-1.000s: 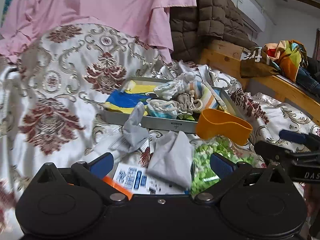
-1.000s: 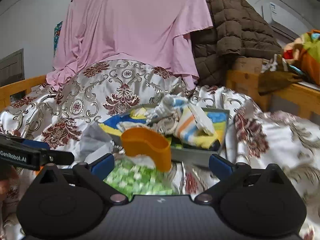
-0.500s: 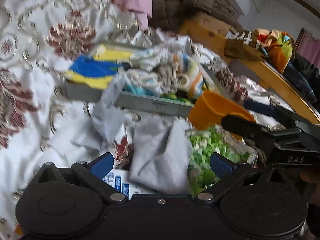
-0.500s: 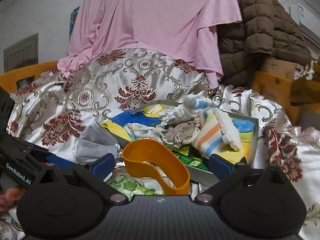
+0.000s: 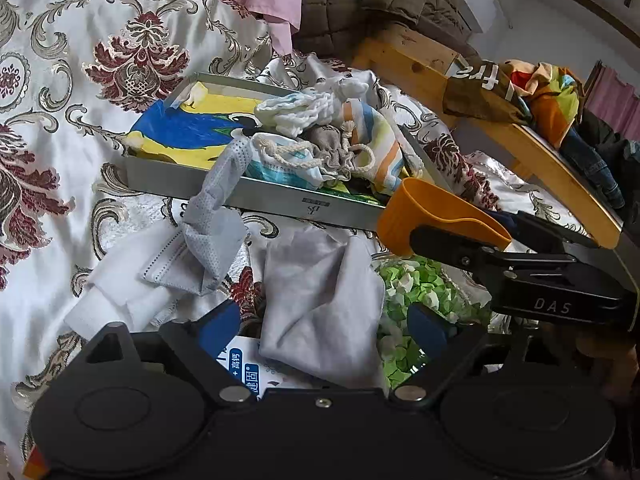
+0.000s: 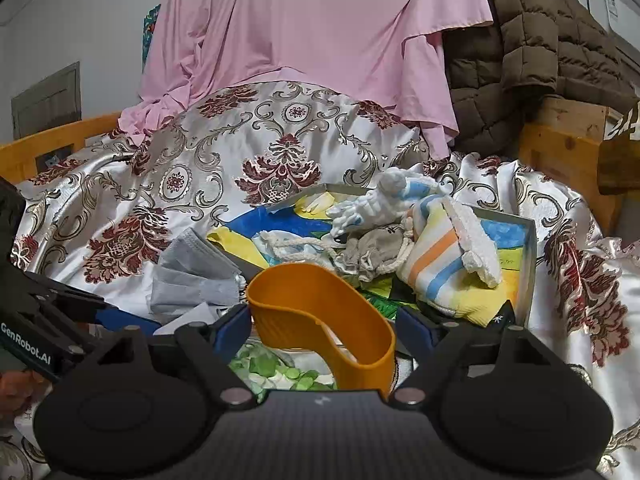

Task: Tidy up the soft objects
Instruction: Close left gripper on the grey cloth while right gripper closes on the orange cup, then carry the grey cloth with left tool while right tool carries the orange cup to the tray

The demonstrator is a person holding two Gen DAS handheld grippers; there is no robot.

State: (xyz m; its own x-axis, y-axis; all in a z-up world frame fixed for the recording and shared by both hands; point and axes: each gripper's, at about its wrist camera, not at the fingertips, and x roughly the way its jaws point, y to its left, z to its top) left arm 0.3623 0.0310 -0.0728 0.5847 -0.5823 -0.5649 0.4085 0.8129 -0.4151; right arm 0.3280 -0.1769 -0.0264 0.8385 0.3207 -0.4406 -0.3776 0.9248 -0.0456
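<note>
My left gripper (image 5: 322, 328) hangs low over the bedspread, its jaws closing. A crumpled grey cloth (image 5: 320, 304) lies between the blue pads, which stand clear of it. My right gripper (image 6: 324, 330) is closing too, astride an orange soft cup (image 6: 320, 316); its pads sit close beside the cup's walls. In the left wrist view the right gripper (image 5: 456, 226) straddles that orange cup (image 5: 432, 212). A grey face mask (image 5: 208, 240) drapes over the rim of a metal tray (image 5: 260, 196). The tray holds a striped towel (image 6: 436, 264), drawstring pouches and a white knit piece.
A green-and-white patterned packet (image 5: 420, 284) lies under the cup, and a printed white box (image 5: 248, 368) under the grey cloth. A pink sheet (image 6: 312, 40) and a brown quilt (image 6: 540, 40) hang behind. A wooden rail (image 5: 520, 152) with clothes runs along the right.
Both grippers came forward and lower, and their jaws narrowed. The left one now has the grey cloth between its pads. The right one has come around the orange cup.
</note>
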